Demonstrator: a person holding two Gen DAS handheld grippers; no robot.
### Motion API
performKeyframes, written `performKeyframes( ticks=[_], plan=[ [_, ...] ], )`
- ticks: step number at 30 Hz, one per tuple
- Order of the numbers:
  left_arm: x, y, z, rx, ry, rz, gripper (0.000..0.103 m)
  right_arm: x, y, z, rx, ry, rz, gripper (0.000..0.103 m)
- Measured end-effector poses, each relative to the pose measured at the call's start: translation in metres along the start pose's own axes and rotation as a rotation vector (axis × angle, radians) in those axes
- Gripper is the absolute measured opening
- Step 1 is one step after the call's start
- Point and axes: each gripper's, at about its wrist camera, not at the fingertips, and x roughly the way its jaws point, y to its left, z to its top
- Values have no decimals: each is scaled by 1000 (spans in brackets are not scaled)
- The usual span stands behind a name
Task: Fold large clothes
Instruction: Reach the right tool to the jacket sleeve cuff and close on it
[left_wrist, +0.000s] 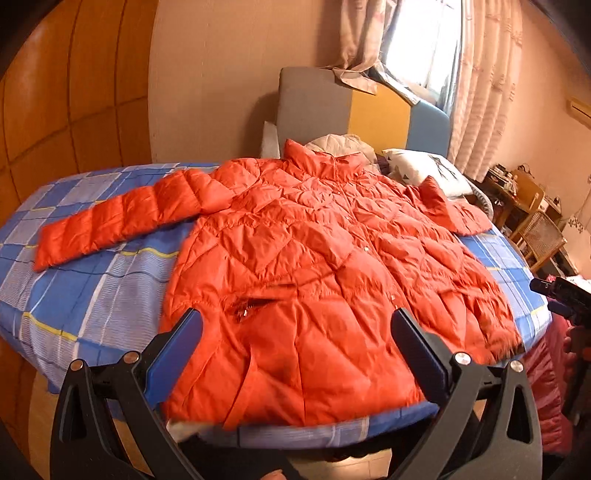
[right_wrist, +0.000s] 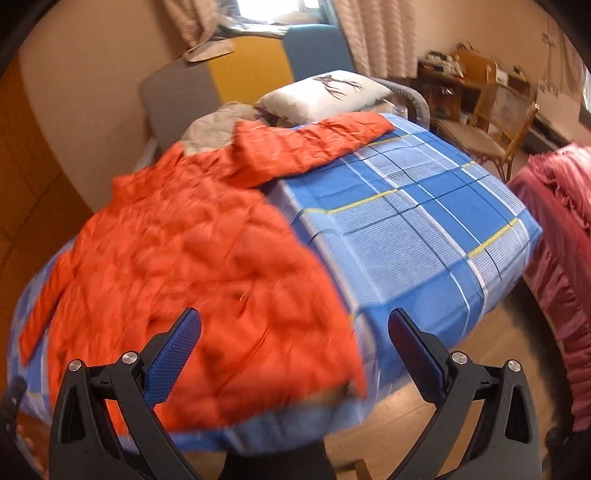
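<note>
An orange quilted puffer jacket (left_wrist: 314, 266) lies spread face up on the bed, collar toward the headboard, hem at the near edge. Its left sleeve (left_wrist: 122, 218) stretches out flat to the left; the other sleeve (right_wrist: 317, 144) lies out toward the pillow. My left gripper (left_wrist: 295, 332) is open and empty, hovering above the hem. My right gripper (right_wrist: 293, 332) is open and empty, above the jacket's (right_wrist: 192, 266) right hem corner at the bed's near edge. The right gripper's tip also shows at the right edge of the left wrist view (left_wrist: 561, 295).
The bed has a blue checked sheet (right_wrist: 424, 221). A white pillow (right_wrist: 325, 92) and a beige garment (left_wrist: 340, 144) lie by the headboard (left_wrist: 314, 103). A pink cloth (right_wrist: 561, 240) hangs to the right. A wicker chair (right_wrist: 495, 118) and a cluttered desk stand beyond.
</note>
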Motion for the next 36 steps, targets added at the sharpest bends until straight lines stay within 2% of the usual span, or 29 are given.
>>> performKeyframes(
  ticks=[2, 5, 6, 10, 12, 16, 19, 24, 29, 31, 36],
  plan=[
    [12, -4, 8, 11, 23, -6, 101, 17, -11, 15, 30, 11, 12, 98],
    [28, -11, 16, 46, 40, -30, 101, 51, -29, 40, 97, 51, 26, 89],
    [33, -14, 18, 62, 44, -33, 101, 60, -33, 48, 109, 53, 10, 88],
    [51, -13, 23, 67, 76, 12, 101, 104, -55, 86, 192, 65, -2, 76],
    [60, -6, 24, 36, 89, 33, 101, 125, -65, 104, 239, 67, 3, 71],
    [80, 17, 27, -71, 120, 71, 101, 168, -88, 139, 342, 79, -14, 55],
    [91, 28, 31, -108, 133, 92, 101, 191, -101, 167, 384, 52, -21, 49],
    [105, 30, 43, -108, 122, 143, 101, 224, -121, 204, 455, 23, -15, 47],
    [123, 32, 48, -131, 157, 150, 101, 256, -136, 228, 551, -3, -12, 47],
    [129, 33, 48, -145, 169, 160, 101, 264, -141, 236, 586, -23, 1, 38],
    [145, 31, 48, -127, 194, 169, 101, 285, -149, 253, 634, -37, -1, 38]
  ],
)
